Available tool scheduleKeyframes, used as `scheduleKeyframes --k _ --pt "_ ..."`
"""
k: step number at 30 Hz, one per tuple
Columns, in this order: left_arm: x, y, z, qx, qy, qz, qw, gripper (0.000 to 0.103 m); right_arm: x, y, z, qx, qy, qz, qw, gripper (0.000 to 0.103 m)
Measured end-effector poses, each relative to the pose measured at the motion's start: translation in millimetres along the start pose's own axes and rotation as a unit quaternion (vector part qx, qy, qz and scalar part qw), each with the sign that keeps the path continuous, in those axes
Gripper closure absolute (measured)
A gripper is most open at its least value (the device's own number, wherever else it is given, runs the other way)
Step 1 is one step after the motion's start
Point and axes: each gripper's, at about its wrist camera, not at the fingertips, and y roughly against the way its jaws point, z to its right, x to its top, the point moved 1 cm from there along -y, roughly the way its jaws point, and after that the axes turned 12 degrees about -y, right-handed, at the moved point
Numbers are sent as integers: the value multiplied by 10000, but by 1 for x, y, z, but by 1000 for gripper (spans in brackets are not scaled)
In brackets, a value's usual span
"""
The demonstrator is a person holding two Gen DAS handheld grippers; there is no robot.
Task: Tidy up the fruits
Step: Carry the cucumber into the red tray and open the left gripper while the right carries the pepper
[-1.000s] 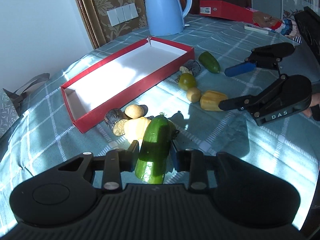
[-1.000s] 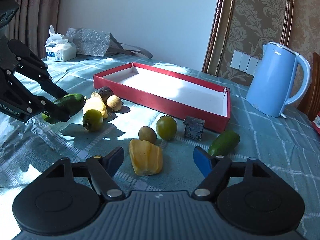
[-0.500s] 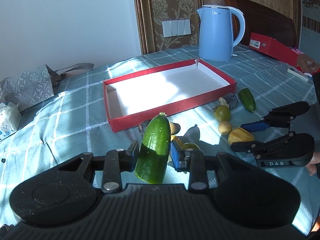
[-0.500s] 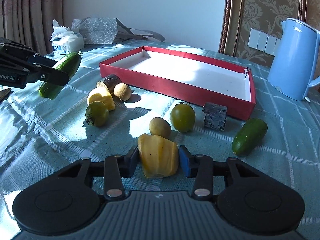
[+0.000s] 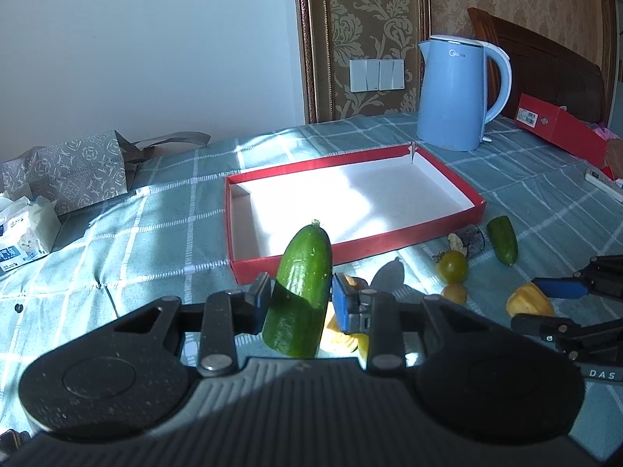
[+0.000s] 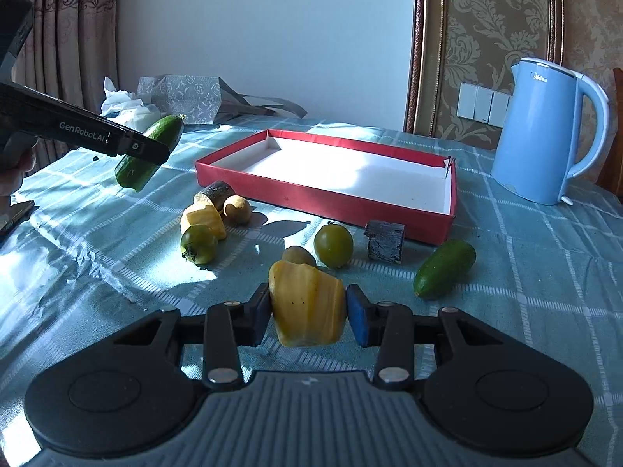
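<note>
Between the left tongs [image 5: 300, 303], a cut cucumber [image 5: 301, 288] stands pinched, lifted off the table [image 5: 163, 233], with the red tray [image 5: 350, 247] just ahead. Right tongs [image 6: 307, 317] pinch a yellow pepper piece [image 6: 305, 305] low over the cloth. Judgement: carry each over the near rim before letting go, lowering onto the white floor. Count: two cucumbers, two green tomatoes, two yellow pieces, two small brown fruits, one tray, one blue kettle [image 5: 457, 93].
</note>
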Motion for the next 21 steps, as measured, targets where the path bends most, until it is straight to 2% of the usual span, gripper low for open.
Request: scheduleKeyframes --k 11,16,21 --pt "35 -15 10 267 85 170 9995 73 1 47 6 29 -292 605 9977 63" --pt "54 -35 14 610 91 225 9978 73 3 53 6 1 -248 686 9973 63" --pt "70 -56 15 697 224 217 9971 73 6 56 9 -35 -260 736 9969 63"
